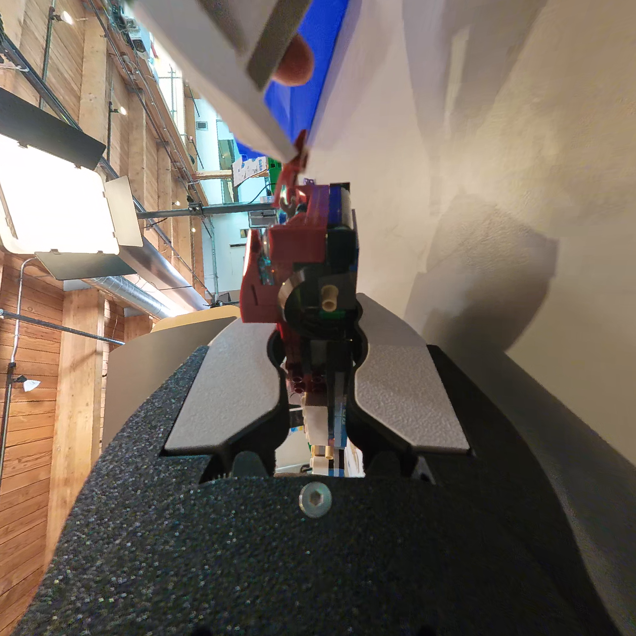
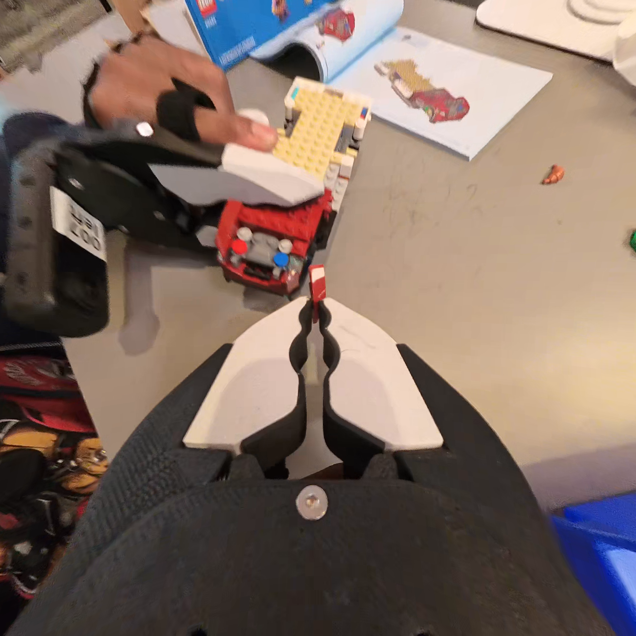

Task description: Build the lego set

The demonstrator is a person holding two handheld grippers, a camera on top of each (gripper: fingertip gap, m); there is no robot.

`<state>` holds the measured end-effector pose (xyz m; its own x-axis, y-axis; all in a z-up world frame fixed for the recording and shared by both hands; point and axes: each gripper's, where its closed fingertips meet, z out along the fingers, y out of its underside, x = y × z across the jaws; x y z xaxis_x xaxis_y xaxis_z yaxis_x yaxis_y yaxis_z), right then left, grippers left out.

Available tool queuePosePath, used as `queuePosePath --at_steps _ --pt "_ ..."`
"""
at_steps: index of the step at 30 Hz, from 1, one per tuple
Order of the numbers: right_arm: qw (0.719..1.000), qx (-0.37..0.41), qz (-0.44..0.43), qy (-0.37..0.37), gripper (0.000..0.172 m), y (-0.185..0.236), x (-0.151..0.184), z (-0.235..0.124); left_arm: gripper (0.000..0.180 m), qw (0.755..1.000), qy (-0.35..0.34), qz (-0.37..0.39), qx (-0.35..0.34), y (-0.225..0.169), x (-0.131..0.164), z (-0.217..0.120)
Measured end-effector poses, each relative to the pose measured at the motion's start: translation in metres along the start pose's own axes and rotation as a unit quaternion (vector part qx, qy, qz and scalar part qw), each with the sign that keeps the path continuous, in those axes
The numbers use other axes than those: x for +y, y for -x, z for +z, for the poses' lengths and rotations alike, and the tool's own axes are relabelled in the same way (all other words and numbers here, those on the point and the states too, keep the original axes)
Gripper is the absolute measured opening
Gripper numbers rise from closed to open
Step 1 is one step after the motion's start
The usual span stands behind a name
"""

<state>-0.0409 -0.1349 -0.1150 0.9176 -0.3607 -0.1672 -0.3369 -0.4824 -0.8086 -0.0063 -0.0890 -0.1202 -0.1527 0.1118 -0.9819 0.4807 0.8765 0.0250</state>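
Right claw (image 2: 314, 304) pinches thin red brick piece (image 2: 317, 283), long axis pointing forward.

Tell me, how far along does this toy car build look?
Mostly built: the red brick car, clamped in the left hand-held gripper, has its body and engine bay. In hand: the right hand-held gripper pinches a small red piece beside the nose. Left: that piece isn't attached; the tan studded top looks uncovered.

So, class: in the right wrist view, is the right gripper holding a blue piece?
No: the right gripper pinches a small red piece at its fingertips.
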Motion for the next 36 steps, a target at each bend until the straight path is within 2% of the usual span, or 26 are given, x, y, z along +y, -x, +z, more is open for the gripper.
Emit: queuePosePath --at_steps 4,10,26,36 --pt "1.000 -0.002 -0.009 -0.008 0.003 0.006 -0.016 0.000 0.035 1.000 0.002 0.002 0.004 -0.001 0.001 0.001" --pt "1.000 0.005 -0.015 0.006 0.003 0.007 -0.022 0.008 0.036 1.000 0.005 0.003 0.004 -0.001 0.001 0.002" --pt "0.997 0.043 -0.044 0.041 0.003 0.005 -0.019 0.014 0.036 1.000 0.016 0.005 0.004 -0.001 0.005 0.007" --pt "0.997 0.038 -0.060 0.039 0.007 0.010 -0.019 0.012 0.036 1.000 0.015 0.004 0.000 0.002 0.003 0.004"
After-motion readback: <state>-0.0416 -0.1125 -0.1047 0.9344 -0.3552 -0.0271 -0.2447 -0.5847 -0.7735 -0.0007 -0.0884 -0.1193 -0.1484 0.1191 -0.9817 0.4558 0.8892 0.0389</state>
